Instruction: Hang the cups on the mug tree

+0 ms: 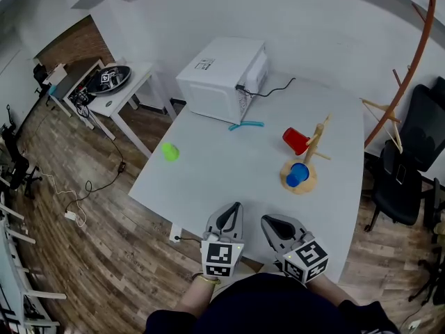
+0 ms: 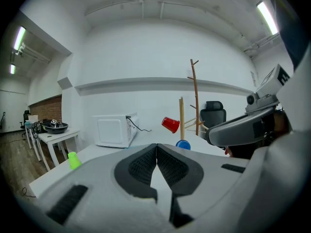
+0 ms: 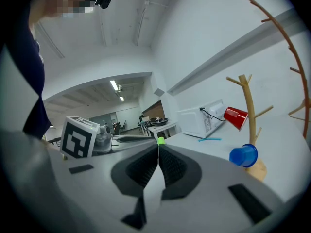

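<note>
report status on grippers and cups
Left gripper and right gripper shut, empty. Red cup and blue cup on mug tree; green cup loose on table. Nothing in the way.

The head view looks steeply down on the table from above its near edge, far enough to take in the whole top. The left gripper view sits low, looking along its own jaws across the tabletop toward the mug tree. The right gripper view does likewise (noticeably tilted). All three share the mug tree and microwave.
</note>
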Motion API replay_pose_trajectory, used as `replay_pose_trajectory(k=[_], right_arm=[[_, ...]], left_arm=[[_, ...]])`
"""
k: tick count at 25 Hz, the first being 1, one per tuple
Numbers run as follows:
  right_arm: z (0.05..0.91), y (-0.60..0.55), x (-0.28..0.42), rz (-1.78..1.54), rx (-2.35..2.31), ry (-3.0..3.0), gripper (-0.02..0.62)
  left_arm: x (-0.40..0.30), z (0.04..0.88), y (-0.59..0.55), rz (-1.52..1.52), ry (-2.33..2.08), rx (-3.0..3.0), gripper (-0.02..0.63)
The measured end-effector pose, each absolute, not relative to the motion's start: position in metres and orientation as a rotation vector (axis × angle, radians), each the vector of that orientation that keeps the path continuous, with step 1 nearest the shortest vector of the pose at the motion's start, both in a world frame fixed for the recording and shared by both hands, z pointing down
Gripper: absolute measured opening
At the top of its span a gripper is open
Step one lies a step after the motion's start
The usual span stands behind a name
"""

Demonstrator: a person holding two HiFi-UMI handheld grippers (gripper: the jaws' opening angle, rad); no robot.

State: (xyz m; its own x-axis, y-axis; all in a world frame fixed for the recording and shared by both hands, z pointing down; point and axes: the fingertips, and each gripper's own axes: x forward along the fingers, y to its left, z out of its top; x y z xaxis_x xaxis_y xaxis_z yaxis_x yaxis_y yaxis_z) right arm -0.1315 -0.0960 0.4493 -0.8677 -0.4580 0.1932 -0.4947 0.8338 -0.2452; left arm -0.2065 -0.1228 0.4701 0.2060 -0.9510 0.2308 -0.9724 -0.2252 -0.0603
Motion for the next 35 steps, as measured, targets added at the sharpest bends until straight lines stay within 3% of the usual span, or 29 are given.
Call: replay_pose_trajectory(k=[35], right_arm=[[0.459, -0.126, -0.267, 0.459, 0.933, -2.801, 0.029]], left_arm=[[-0.382, 0.503, -0.167, 0.386, -1.823, 2.323, 0.02]])
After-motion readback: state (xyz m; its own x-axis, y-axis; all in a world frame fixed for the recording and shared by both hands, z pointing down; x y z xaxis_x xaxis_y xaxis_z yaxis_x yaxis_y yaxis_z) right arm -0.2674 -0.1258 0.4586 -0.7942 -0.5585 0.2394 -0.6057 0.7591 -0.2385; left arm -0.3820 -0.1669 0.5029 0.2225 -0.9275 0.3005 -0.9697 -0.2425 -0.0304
